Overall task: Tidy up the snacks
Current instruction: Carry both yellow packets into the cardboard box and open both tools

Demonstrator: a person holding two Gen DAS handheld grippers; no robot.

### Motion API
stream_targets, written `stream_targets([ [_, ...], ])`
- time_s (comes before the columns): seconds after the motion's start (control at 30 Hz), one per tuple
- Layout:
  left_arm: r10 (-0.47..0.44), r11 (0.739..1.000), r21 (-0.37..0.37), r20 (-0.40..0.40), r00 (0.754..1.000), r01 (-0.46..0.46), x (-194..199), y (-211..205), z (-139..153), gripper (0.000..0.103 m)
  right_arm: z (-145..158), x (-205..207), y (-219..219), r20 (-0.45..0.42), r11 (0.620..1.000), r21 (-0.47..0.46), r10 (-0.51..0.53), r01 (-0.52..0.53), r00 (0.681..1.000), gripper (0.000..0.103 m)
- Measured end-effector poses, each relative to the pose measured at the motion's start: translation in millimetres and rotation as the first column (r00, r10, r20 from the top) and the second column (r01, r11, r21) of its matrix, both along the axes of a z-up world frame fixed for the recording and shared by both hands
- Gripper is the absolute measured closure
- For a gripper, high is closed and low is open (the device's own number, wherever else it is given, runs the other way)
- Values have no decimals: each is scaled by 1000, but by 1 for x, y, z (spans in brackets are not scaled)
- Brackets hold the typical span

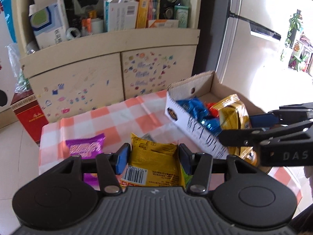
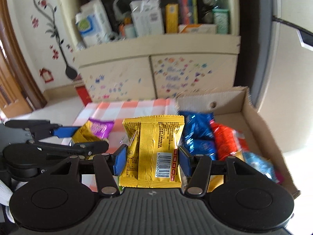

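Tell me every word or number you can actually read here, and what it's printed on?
"DAS": right gripper, on its black arm; more may be cut off.
"6 975520 03437", last digit unsure: barcode on the yellow snack packet held by the right gripper.
Partial barcode digits on the left gripper's yellow packet: unclear.
Purple packet, cardboard box print, shelf boxes: blurred, unreadable.

Your left gripper [image 1: 153, 157] holds one snack packet [image 1: 154, 162], your right gripper [image 2: 151, 161] another packet [image 2: 154, 152], side by side above the table [image 1: 117, 115]. A third packet [image 1: 86, 148] lies on the table to your left; the cardboard box [image 2: 254, 121] with more snacks [image 2: 199, 135] sits right, the cabinet [image 1: 109, 58] behind.
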State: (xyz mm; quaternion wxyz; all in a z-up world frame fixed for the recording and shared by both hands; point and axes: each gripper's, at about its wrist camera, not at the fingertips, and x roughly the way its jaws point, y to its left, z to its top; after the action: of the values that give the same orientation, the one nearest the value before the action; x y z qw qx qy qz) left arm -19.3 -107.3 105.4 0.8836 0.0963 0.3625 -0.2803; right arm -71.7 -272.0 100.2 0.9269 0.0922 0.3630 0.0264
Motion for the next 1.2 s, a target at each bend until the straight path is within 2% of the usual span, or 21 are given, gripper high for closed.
stream_targets([
  [0.33,-74,996,-41,23,997,75,4,-59,16,50,20,-17,-63,80,984,39,-175,172,981,41],
  [0.63,-134,989,-61,10,991,134,6,-116,11,50,19,-20,-102,76,945,91,-320,313,944,41],
  [0.9,-128,990,-61,-14,992,127,20,-156,-6,48,14,-15,-117,42,914,129,-394,386,918,41],
  [0.97,-122,991,-50,-15,992,121,23,-165,-11,44,12,-12,-122,34,903,138,-415,407,909,41],
  [1.07,-117,992,-49,-13,993,116,25,-175,-15,31,8,-9,-130,13,879,159,-457,449,890,40],
  [1.2,-143,989,-45,2,990,143,22,-178,-10,12,8,-11,-130,16,872,185,-464,453,886,30],
])
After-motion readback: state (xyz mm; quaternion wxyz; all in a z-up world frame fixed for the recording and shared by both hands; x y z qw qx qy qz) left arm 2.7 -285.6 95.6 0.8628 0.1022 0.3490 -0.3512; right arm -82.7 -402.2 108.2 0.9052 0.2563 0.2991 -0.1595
